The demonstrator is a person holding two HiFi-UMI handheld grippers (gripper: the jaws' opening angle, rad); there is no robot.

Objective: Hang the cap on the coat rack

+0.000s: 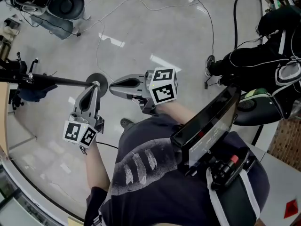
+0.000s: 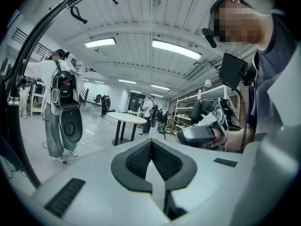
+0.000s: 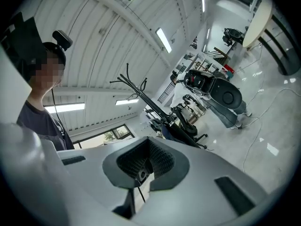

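Note:
The black coat rack (image 1: 56,81) is seen from above, its pole running in from the left to a round base (image 1: 97,80). A dark blue bundle (image 1: 29,92), seemingly the cap, hangs beside the pole at the left. My left gripper (image 1: 95,85) points at the base, shut and empty. My right gripper (image 1: 112,88) points left just beside it, jaws together with nothing held. In the left gripper view the rack (image 2: 35,36) curves up the left edge, past the closed pads of the left gripper (image 2: 151,149). The right gripper view shows the rack's hooks (image 3: 130,83) beyond the right gripper (image 3: 146,160).
Thin cables (image 1: 141,6) trail over the shiny grey floor. A dark machine (image 1: 56,6) sits at the top left and black gear (image 1: 263,60) at the right. Another person with a backpack (image 2: 59,102) stands near a round white table (image 2: 123,119).

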